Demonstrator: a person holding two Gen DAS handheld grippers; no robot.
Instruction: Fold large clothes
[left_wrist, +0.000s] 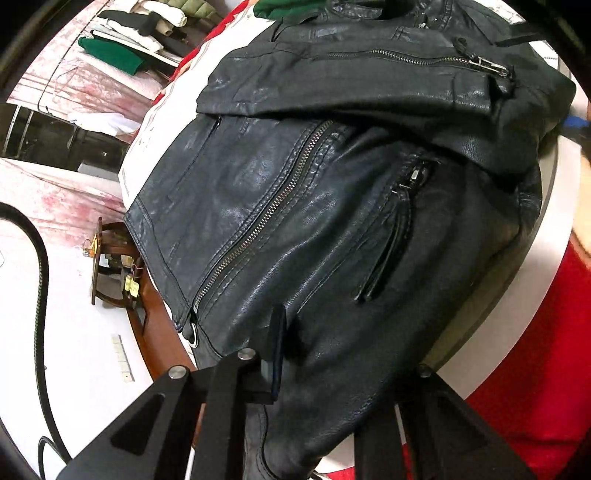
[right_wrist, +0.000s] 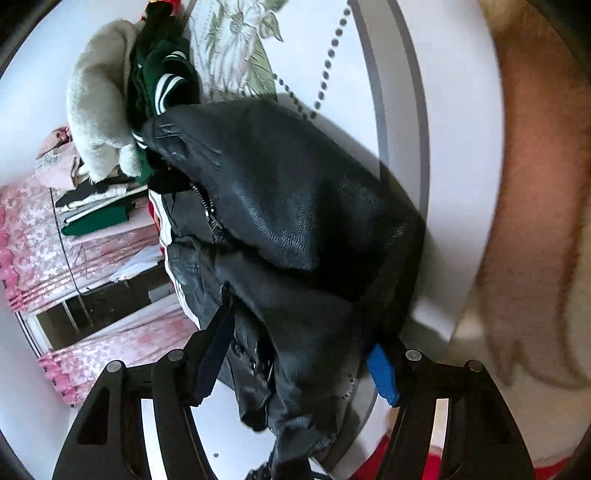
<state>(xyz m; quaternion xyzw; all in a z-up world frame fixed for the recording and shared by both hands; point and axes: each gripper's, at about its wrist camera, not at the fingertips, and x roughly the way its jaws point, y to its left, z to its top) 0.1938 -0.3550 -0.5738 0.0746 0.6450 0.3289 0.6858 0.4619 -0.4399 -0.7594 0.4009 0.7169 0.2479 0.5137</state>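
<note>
Black leather jacket (left_wrist: 332, 206) spread across the white round table (left_wrist: 524, 295), filling the centre of the left view. Left gripper (left_wrist: 343, 376) at lower centre, jaws wide, jacket hem between them. Right gripper (right_wrist: 299, 350) at bottom centre, jaws wide around a bunched sleeve (right_wrist: 295, 229). Green garment (right_wrist: 159, 88) and cream fleece (right_wrist: 96, 99) upper left.

jacket (left_wrist: 295, 206) black leather | table (left_wrist: 517, 314) white | curtain (right_wrist: 74, 243) pink floral
</note>
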